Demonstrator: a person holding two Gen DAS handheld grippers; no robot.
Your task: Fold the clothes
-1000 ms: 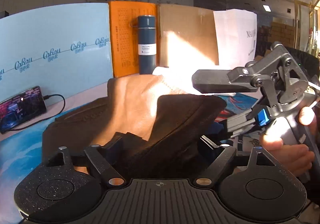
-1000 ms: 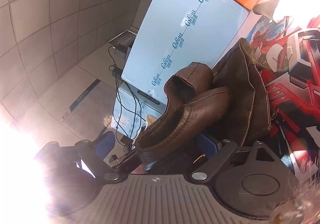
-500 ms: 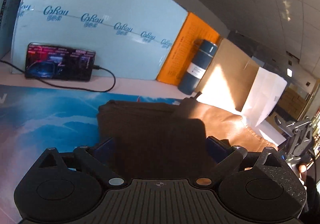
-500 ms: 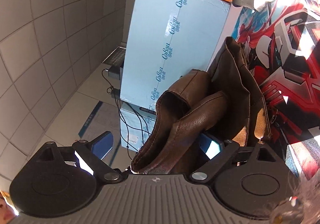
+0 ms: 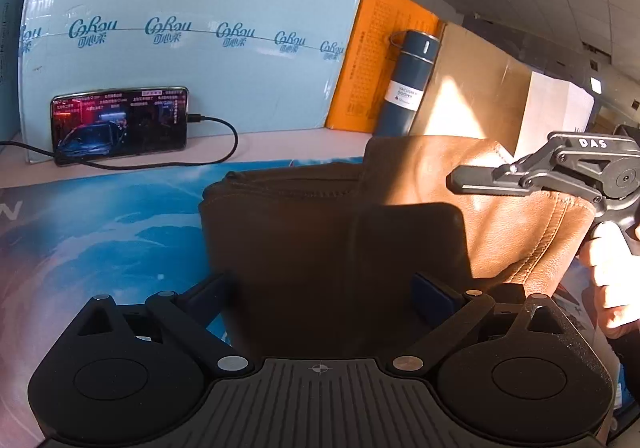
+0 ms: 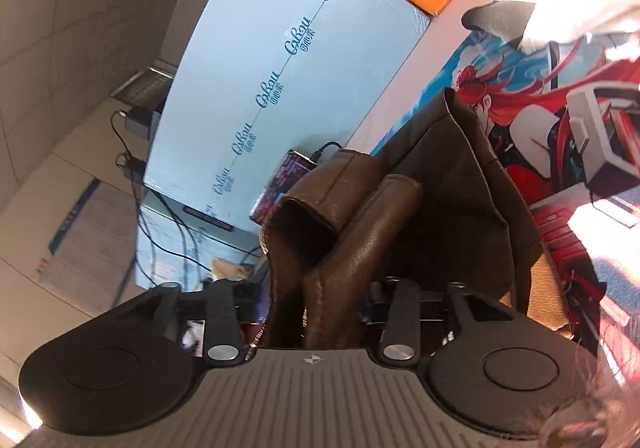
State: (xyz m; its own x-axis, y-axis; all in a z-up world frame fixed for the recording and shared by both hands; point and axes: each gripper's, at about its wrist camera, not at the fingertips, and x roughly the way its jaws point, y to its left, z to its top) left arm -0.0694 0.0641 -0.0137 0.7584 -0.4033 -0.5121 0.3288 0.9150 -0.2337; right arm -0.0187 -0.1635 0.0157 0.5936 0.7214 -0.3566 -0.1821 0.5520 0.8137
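Pinching the brown leather garment [image 6: 360, 232] with my just-closing right gripper [image 6: 320, 304], left gripper [image 5: 320, 296] wide open, maybe I'm risking it slipping free.

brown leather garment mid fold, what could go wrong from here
1. The right gripper has just been closing on a thick, bunched edge of the brown leather garment; smooth leather could slip out as it is lifted.
2. The left gripper is open around the other edge, not pinching it, so a pull may drag the pile askew.
3. The phone and the upright flask stand close behind; a swung flap could knock them.
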